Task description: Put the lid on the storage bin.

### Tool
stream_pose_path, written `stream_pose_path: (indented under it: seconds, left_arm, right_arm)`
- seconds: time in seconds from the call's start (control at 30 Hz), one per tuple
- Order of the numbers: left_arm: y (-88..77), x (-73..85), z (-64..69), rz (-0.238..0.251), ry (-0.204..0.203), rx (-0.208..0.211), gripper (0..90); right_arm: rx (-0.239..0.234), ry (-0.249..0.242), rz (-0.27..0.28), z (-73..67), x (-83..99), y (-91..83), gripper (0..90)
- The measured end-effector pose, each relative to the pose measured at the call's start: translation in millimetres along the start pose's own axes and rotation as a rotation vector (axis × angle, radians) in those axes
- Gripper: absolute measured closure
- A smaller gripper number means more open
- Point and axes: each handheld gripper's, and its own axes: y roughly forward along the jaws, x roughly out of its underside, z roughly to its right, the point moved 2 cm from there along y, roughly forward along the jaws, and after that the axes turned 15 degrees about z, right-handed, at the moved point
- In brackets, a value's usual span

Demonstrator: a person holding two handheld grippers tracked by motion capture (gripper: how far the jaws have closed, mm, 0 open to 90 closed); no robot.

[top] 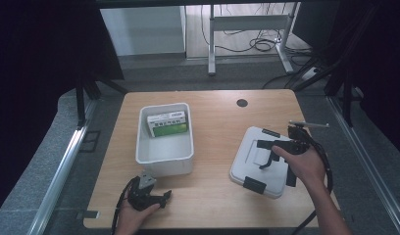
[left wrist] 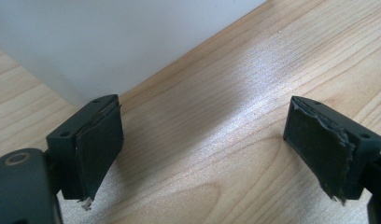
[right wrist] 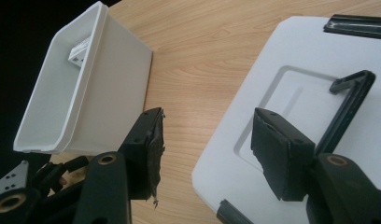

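Lid (top: 262,159), white with black clips, lies flat on the worktop (top: 212,117) right of the bin (top: 164,155), long axis running near-left to far-right. Right tongs (top: 271,152) hover over it, jaws apart. Left tongs (top: 161,198) rest near the bin, jaws apart. Green box (top: 167,124) lies inside the bin.

in the high view the print on the green and white box (top: 167,124) inside the white bin (top: 164,162) is too small to read. the right gripper view lets just a pale corner of that box (right wrist: 79,52) show above the bin wall (right wrist: 111,100), the rest hidden behind it. the white lid (right wrist: 291,60) runs off the right and bottom edges there, and the person's right hand (top: 303,164) covers part of it in the high view. the left gripper view cuts the bin wall (left wrist: 109,42) off at the top.
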Motion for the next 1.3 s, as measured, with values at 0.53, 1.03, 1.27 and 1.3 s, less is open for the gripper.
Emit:
stream_pose_path:
  seconds: [0.53,1.03,1.27,1.3]
  left_arm:
    - [-0.6,0.3,0.2,-0.002,-0.003,-0.002,12.0]
    - [-0.6,0.3,0.2,-0.003,-0.003,-0.002,11.9]
    - [-0.6,0.3,0.2,-0.003,-0.003,-0.002,12.0]
    - [-0.6,0.3,0.2,-0.003,-0.003,-0.002,11.9]
  right_arm:
    - [0.102,0.028,-0.016,17.8,-12.6,-2.2,48.5]
    - [0.192,0.05,-0.079,37.8,-10.8,7.6,54.2]
    - [0.225,0.072,-0.106,41.9,-8.3,15.0,55.6]
    - [0.225,0.072,-0.106,41.9,-8.3,15.0,55.6]
